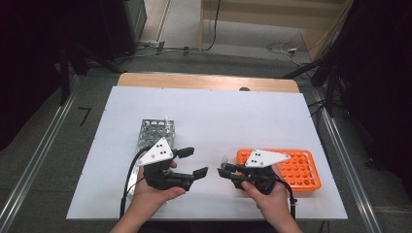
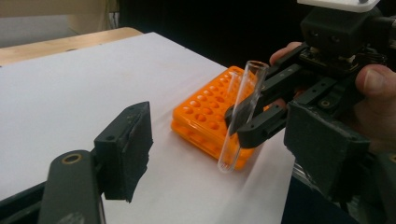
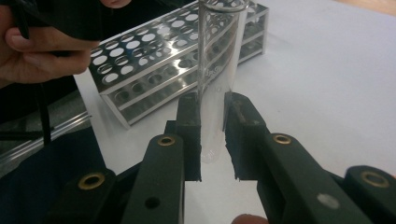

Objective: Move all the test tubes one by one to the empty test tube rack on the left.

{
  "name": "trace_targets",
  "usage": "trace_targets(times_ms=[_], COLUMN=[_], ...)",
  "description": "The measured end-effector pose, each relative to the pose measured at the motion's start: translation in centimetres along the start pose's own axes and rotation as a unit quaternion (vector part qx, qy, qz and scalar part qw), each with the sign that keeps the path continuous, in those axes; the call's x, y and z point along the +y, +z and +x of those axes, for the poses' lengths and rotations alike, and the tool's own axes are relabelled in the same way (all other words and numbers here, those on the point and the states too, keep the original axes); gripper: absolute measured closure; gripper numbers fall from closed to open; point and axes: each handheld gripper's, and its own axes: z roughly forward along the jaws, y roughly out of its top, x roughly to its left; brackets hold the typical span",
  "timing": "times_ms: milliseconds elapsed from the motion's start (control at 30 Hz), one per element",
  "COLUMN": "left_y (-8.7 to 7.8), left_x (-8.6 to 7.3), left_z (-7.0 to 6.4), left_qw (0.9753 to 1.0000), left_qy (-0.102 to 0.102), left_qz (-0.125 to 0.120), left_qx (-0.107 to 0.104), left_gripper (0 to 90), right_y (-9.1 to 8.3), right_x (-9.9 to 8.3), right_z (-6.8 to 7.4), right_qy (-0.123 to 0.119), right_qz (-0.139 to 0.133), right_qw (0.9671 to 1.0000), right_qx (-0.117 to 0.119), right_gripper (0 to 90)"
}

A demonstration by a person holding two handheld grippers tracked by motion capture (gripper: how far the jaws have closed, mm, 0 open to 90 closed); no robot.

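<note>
Near the orange rack, my right claw pinches a glass tube; my left claw gapes empty.

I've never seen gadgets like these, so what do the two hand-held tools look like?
Each tool, left and right, is a black plastic body with two flat, blocky jaws on linked arms fixed by brass-coloured rivets. On top sits a pale three-cornered plate with small dark dots. A black cable trails back from the left tool. No sleeves show.

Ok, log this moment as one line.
right tool: shut on tube, upright, above table | left tool: open, empty | orange rack: right | metal rack: left
</note>
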Motion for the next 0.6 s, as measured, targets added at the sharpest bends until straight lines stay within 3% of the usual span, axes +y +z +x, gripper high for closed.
trace_targets(times_ms=[200,433,600], left_y=[1.0,2.0,2.3], left_x=[-0.1,-0.1,-0.2], left_z=[-0.7,-1.4,-1.6], left_qw=[0.9998,0.9995,0.9995], left_qy=[0.003,0.012,0.022], left_qz=[0.006,0.011,0.015], left_qx=[-0.019,-0.026,-0.017], left_gripper=[34.3,47.5,57.4], right_y=[0.8,1.4,1.6], right_x=[0.1,0.1,0.1], right_z=[0.9,1.5,1.6], right_qy=[-0.009,-0.017,-0.021], right_qz=[0.006,0.013,0.017], right_qw=[0.9999,0.9995,0.9993], right_qx=[0.012,0.021,0.026], right_gripper=[73.6,73.7,73.6])
